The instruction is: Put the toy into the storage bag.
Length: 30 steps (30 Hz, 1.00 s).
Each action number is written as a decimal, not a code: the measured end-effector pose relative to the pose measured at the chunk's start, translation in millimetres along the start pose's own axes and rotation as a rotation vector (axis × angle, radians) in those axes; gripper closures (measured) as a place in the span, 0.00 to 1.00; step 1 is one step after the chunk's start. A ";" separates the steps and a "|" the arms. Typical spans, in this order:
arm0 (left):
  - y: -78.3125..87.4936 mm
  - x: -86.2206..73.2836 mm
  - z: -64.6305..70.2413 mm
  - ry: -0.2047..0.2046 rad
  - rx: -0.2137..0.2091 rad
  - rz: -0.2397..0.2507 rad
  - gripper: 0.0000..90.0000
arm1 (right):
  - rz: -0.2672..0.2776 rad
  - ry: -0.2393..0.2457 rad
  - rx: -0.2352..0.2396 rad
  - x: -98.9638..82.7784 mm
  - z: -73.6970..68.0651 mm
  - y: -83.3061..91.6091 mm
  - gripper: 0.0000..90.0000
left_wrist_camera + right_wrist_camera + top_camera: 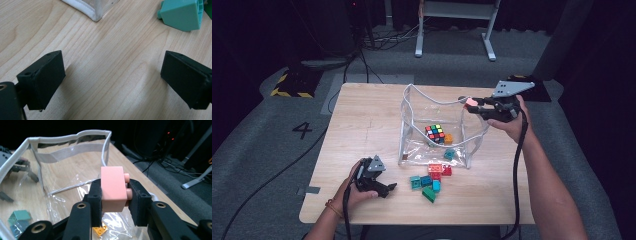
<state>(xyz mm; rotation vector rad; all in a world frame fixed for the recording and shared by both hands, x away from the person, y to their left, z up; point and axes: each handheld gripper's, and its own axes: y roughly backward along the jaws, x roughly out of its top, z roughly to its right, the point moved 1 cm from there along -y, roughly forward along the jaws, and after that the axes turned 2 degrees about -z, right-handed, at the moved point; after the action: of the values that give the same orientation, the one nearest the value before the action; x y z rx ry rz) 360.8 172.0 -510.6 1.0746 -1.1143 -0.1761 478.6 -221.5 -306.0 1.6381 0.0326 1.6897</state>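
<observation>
My right gripper is shut on a pink brick and holds it in the air over the right rim of a clear plastic bag with white piping. In the high view that right gripper shows the pink brick at its tips. Inside the bag lie a Rubik's cube, an orange brick and a teal brick. My left gripper rests low at the front left, open, with bare wood between its jaws. A teal brick lies ahead of the left gripper.
A cluster of several loose bricks, red, teal, blue and green, lies on the wooden table in front of the bag. The bag's corner is near the left gripper. Beyond the table are cables and a white frame's legs.
</observation>
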 end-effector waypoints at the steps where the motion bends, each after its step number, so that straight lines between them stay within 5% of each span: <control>1: 0.1 -0.1 0.0 0.000 0.002 0.001 0.06 | -0.020 0.013 0.017 2.5 -3.1 -7.2 0.74; 7: 0.4 -0.2 0.0 -0.001 0.004 0.000 0.06 | -0.102 0.088 0.035 11.2 -11.0 -31.1 0.74; 12: 0.5 -0.6 0.5 0.005 0.006 0.002 0.06 | -0.150 0.102 0.067 15.7 -11.9 -44.2 0.74; 19: 0.4 -1.1 1.4 0.018 -0.007 0.000 0.06 | -0.333 0.184 0.103 17.0 -13.2 -70.8 0.74; 30: 0.6 -1.2 1.3 0.017 -0.005 -0.001 0.06 | -0.493 0.201 0.116 16.8 -10.6 -94.5 0.74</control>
<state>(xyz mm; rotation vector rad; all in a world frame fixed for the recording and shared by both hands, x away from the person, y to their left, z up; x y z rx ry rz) 358.9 172.2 -511.0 1.0703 -1.0979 -0.1702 518.1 -141.0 -342.0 1.3874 0.5942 1.4747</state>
